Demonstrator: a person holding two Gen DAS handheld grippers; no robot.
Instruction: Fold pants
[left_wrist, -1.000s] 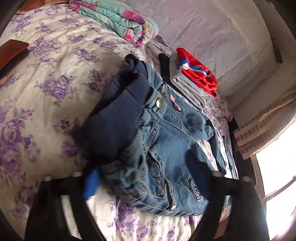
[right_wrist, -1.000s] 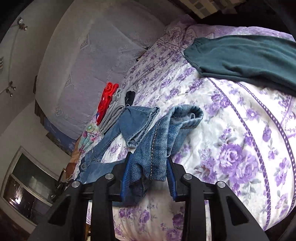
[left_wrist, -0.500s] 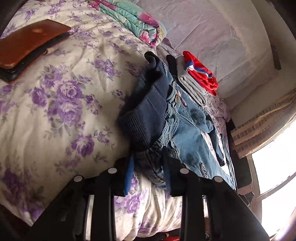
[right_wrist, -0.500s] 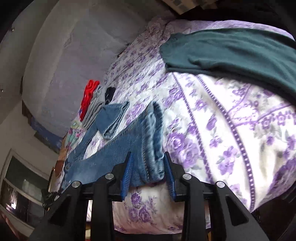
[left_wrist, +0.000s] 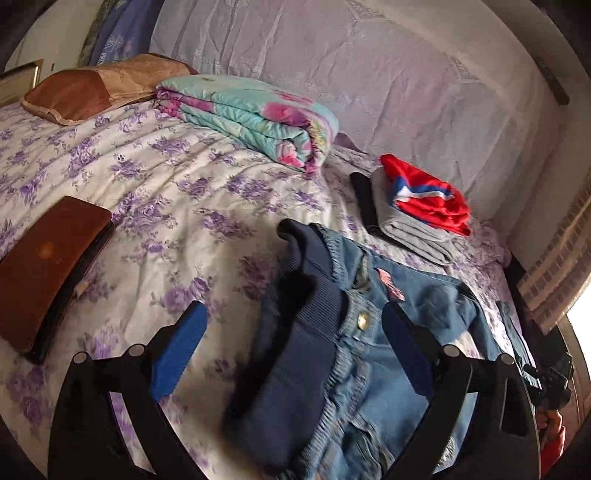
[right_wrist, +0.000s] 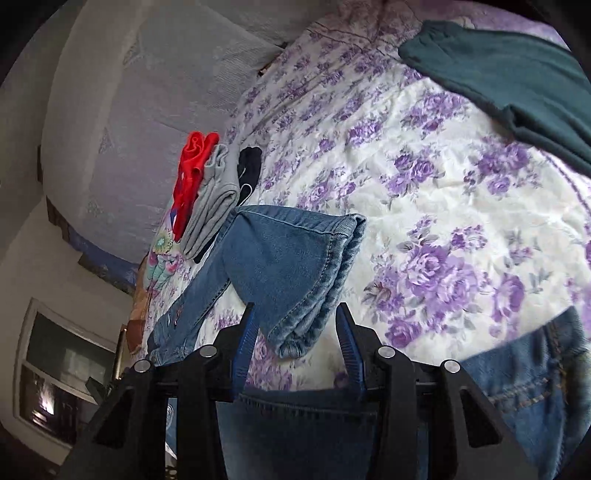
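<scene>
jeans (left_wrist: 373, 354) lie on the floral bedspread (left_wrist: 155, 206), waist end at the left gripper (left_wrist: 291, 354), hem end at the right gripper (right_wrist: 293, 334); long axis runs between the two grippers, so each hand covers one end

left gripper: blue pads spread wide, nothing clamped; dark ribbed waistband (left_wrist: 295, 343) sits in the gap between them, touching neither as far as the view shows; it looks low and forward along the bed, waist directly ahead and near, legs trailing off to the right-far side

right gripper: jaws apart, not pinching; folded leg hems (right_wrist: 295, 266) hang just ahead of the pads, within the gap; can't tell if the cloth brushes the left pad; camera looks up the leg toward the waist at far left

judgement: both ends look released, pants lying roughly straight but legs bunched at the hem; next fold turns on the left hand, which is squarely over the waistband; closing there and carrying the waist along the long axis toward the hems would halve the length

other stuff: stack of folded clothes (left_wrist: 417, 214) just beyond the waist, near but apart; rolled quilt (left_wrist: 258, 114) further off; brown case (left_wrist: 48, 269) at left; green garment (right_wrist: 509, 81) well apart at far right; denim low in the right view (right_wrist: 524, 391) is probably the operator's own legwear, can't confirm
</scene>
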